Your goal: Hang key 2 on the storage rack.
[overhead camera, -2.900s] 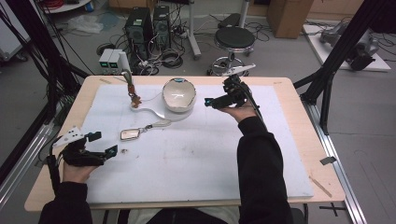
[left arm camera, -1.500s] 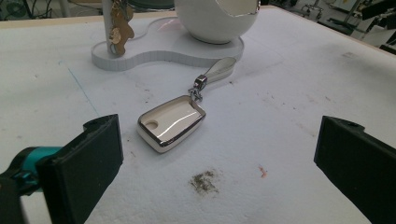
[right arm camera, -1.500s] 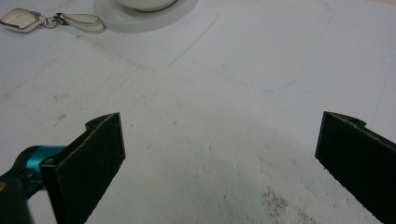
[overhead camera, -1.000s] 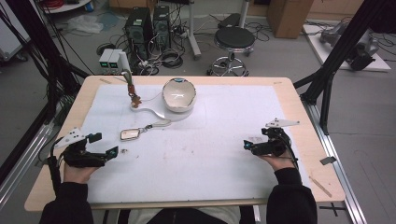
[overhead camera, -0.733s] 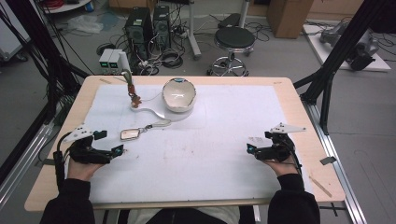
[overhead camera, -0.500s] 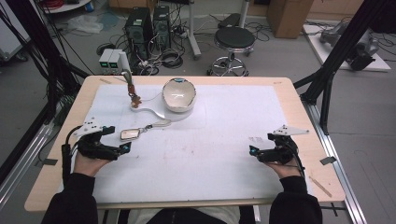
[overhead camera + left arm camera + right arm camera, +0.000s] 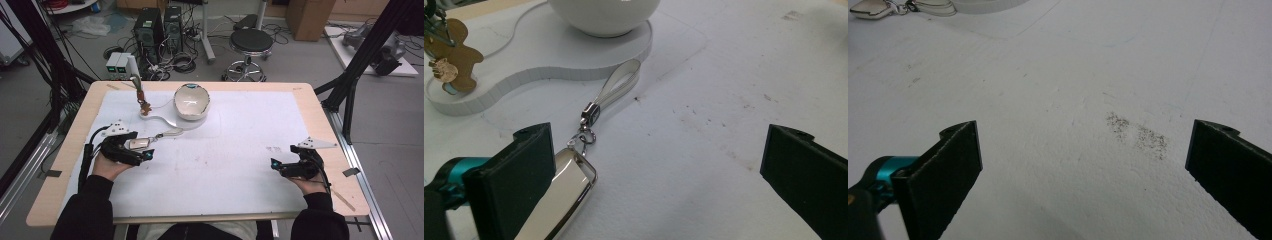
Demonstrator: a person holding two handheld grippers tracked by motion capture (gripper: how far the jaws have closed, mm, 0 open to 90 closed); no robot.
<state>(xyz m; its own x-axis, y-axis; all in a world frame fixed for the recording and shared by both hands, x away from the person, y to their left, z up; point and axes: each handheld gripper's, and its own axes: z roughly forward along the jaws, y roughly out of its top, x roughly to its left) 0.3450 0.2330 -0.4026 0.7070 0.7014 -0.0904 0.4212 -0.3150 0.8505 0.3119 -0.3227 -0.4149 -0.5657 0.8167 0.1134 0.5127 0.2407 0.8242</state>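
Moved up-frame: left tool (image 7: 131, 150), jaws wide, now over fob (image 7: 556, 200) at mid-left. Right tool (image 7: 290, 167) open, idle lower right. Risk: off-centre close, slick fob skids, strap (image 7: 616, 90) drags.

The left gripper (image 7: 131, 150) has slid forward toward twelve o'clock, and its spread jaws now reach the shiny silver metal tag on its white strap (image 7: 569, 192). The right gripper (image 7: 292, 166), back from the white bowl, has settled at four o'clock, jaws wide apart.
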